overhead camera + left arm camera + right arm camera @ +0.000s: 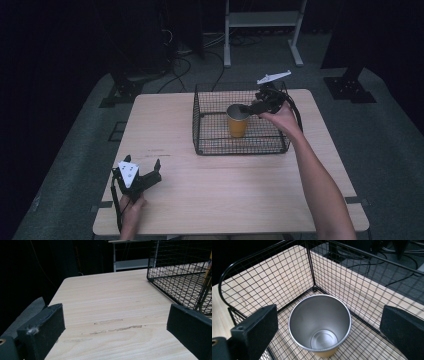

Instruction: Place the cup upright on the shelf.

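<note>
An orange cup (237,122) with a silver inside (319,322) stands upright in a black wire basket (240,150) at the far middle of the wooden table (225,195). My right gripper (251,107) hovers just above the cup's rim at its right side, open, its jaws spread wide on either side of the cup (330,312) and not touching it. My left gripper (143,163) rests low over the table's near left corner, open with nothing between its jaws (115,325). The basket's corner (175,277) stands ahead of it to the right.
Faint scuff marks (117,325) lie on the tabletop in front of the left gripper. Behind the table, a white metal frame (262,30), floor cables (185,55) and black stand bases (350,87) sit on the grey floor.
</note>
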Demonstrator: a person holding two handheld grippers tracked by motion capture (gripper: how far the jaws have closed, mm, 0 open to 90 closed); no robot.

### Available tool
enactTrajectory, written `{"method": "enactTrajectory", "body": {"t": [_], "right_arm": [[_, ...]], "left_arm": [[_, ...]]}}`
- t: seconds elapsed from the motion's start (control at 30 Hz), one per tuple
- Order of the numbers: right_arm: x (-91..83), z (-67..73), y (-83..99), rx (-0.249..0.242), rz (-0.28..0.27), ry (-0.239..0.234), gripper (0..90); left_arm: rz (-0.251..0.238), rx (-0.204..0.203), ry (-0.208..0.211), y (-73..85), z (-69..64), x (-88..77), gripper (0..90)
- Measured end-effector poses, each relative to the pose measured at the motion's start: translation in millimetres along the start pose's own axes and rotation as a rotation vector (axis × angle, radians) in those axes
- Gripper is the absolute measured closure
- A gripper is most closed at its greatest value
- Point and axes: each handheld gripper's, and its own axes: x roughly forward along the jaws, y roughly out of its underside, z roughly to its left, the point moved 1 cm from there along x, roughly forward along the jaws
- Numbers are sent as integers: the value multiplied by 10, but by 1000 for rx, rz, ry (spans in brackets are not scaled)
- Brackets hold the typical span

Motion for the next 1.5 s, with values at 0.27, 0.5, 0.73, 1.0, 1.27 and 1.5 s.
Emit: {"method": "enactTrajectory", "body": {"t": [0.27, 0.5, 0.73, 1.0, 1.27, 1.5], "right_arm": [[-221, 38, 30, 1, -33, -5, 13], [-340, 59, 140, 12, -43, -28, 14], [-426, 57, 261, 18, -46, -25, 14], [-534, 120, 387, -2, -40, -47, 14], [-628, 186, 475, -14, -51, -64, 14], [-670, 284, 586, -46, -35, -78, 14]], "left_arm": [[0, 1, 0, 0, -3, 0, 8], [0, 1, 0, 0, -3, 1, 8], [0, 3, 0, 0, -6, 0, 8], [2, 7, 0, 0, -9, 1, 8], [2, 8, 1, 0, -10, 0, 8], [2, 8, 1, 0, -10, 1, 8]]}}
